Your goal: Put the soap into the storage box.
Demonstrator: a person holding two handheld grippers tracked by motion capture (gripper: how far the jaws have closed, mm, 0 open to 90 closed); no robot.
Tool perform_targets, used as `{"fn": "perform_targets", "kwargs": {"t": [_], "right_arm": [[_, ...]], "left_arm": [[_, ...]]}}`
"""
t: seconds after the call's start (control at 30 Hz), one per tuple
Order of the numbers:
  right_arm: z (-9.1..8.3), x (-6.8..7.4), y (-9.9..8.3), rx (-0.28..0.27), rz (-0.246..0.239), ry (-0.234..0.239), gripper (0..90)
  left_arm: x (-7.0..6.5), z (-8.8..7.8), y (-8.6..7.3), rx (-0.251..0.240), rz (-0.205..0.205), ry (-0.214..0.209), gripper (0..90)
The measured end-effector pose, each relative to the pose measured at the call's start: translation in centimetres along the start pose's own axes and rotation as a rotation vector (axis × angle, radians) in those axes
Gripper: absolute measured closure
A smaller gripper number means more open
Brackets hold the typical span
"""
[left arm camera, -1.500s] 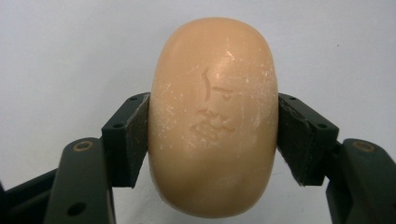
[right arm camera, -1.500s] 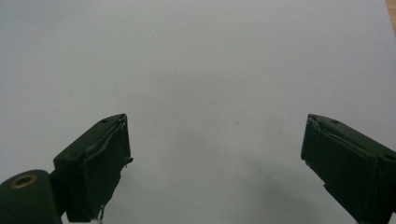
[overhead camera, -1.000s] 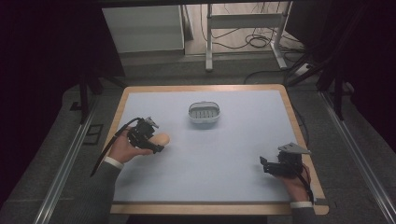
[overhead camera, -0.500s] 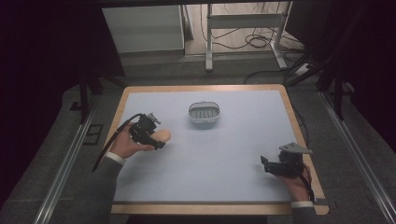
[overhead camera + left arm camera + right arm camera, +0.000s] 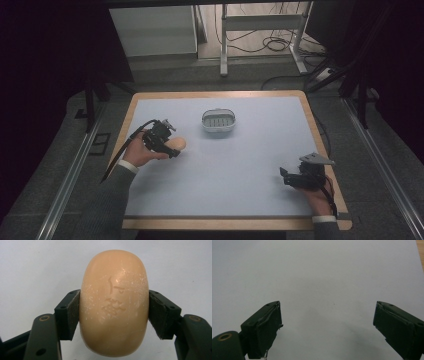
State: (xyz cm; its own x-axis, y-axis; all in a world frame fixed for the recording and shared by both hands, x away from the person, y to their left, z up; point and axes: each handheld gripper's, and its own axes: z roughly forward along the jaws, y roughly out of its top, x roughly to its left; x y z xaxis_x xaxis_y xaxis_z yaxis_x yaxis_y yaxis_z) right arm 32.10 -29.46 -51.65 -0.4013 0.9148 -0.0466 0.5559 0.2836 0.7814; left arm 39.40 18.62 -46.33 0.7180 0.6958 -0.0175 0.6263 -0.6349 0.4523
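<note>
Your left gripper [image 5: 113, 315] has its two black jaws clamped on the flanks of the soap bar [image 5: 114, 302], one pad on each long side. The bar's long axis runs straight away from the jaws in the left gripper view, rounded nose pointing to 12 o'clock. In the high view the soap [image 5: 176, 144] sits at roughly 9 o'clock on the table [image 5: 220, 170], near the left edge, with your left hand [image 5: 139, 154] behind it; can't tell from here if it's lifted or resting on the surface.

Count-wise: one soap bar, one small oval basket [image 5: 218, 120], two grippers.

The soap's a peachy-tan oval, smooth, with a worn stamped mark in the middle and whitish scuffs and specks over the top face.

Your right gripper [image 5: 327, 327] has its jaws wide apart with only bare table between them. In the high view it's parked at about 4 o'clock [image 5: 286, 176], well apart from the soap. The basket sits around 12 o'clock, clear of both grippers.
</note>
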Motion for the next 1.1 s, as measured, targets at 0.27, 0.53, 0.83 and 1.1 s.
{"fn": "perform_targets", "kwargs": {"t": [0.27,0.53,0.83,1.1], "right_arm": [[0.0,0.0,-0.1,0.003,-0.001,-0.002,8.0],[-0.1,-0.1,-0.1,0.001,0.0,-0.007,8.0],[-0.1,-0.2,-0.1,0.0,0.0,-0.008,8.0],[-0.1,-0.3,-0.1,-0.001,0.002,-0.007,8.1]], "left_arm": [[0.2,0.0,0.7,0.0,0.006,0.009,32.6],[0.4,0.1,1.2,0.002,0.009,0.019,32.6],[0.4,0.3,2.0,-0.006,0.012,0.021,32.6],[0.6,0.7,2.8,0.003,0.027,0.021,32.6]]}}
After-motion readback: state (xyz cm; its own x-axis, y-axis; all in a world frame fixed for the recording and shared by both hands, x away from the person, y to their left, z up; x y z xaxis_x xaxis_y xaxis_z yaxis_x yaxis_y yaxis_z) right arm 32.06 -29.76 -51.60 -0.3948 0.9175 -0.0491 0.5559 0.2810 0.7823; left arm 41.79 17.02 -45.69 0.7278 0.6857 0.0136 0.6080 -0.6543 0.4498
